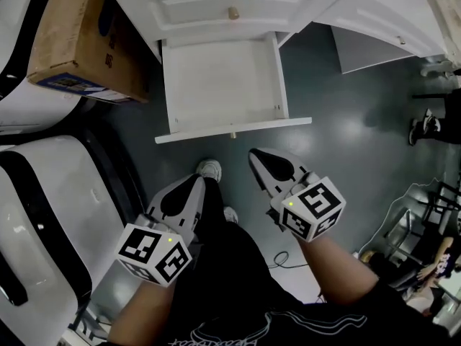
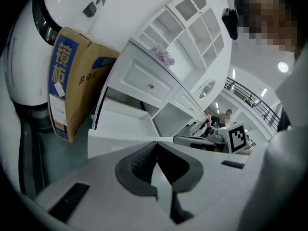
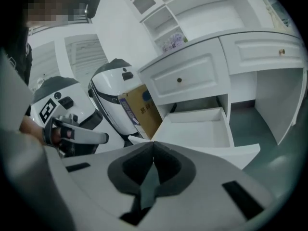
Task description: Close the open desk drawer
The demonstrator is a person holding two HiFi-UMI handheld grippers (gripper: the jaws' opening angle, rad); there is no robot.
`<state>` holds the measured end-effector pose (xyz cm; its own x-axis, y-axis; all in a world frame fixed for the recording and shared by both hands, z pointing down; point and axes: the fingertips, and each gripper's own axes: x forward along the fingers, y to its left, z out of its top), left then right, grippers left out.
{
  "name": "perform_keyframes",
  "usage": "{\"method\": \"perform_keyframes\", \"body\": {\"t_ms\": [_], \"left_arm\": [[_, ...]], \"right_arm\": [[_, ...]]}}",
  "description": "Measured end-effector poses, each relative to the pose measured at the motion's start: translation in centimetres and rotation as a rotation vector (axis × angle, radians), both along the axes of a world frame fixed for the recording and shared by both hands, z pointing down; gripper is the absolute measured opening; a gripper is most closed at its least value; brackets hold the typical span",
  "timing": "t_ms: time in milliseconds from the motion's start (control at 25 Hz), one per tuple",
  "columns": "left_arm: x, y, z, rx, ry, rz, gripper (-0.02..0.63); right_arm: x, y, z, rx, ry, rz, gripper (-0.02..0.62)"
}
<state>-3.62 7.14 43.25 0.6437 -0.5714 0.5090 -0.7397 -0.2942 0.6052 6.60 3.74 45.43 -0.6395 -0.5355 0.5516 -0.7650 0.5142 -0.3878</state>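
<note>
Dark floor (image 1: 346, 143); open drawer (image 1: 223, 85) ahead of left gripper (image 1: 196, 183), right gripper (image 1: 254, 154); fingers (image 2: 137, 162) pressed together, not touching it.

Drawer (image 1: 220, 85) juts from the desk (image 1: 194, 9) toward the person — cardboard box (image 1: 86, 38) to its left; left gripper (image 1: 196, 182) and right gripper (image 1: 254, 155) side by side before it, not touching.

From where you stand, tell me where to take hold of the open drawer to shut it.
Take the small knob at the middle of the front panel of the drawer, coming straight from the front: the drawer juts out toward you, panel facing you. The right tongs, shut and empty, look nearest.
</note>
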Motion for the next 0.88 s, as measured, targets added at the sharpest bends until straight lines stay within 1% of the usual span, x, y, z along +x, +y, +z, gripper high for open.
{"method": "perform_keyframes", "body": {"t_ms": [240, 440, 720, 880], "left_arm": [[-0.4, -0.6, 2.8, -0.025, -0.006, -0.013, 0.005], [-0.6, -1.1, 4.2, -0.045, -0.006, -0.01, 0.005], [-0.7, -1.7, 4.9, -0.061, -0.015, 0.003, 0.005], [-0.7, -1.8, 5.3, -0.068, -0.018, 0.007, 0.005]], "right_arm": [[1.4, -0.8, 5.9, -0.043, 0.094, 0.062, 0.006], [2.0, -0.8, 8.7, -0.084, 0.139, 0.088, 0.006], [1.8, -2.4, 10.0, -0.089, 0.141, 0.141, 0.006], [1.8, -3.1, 10.3, -0.098, 0.132, 0.149, 0.006]]}}
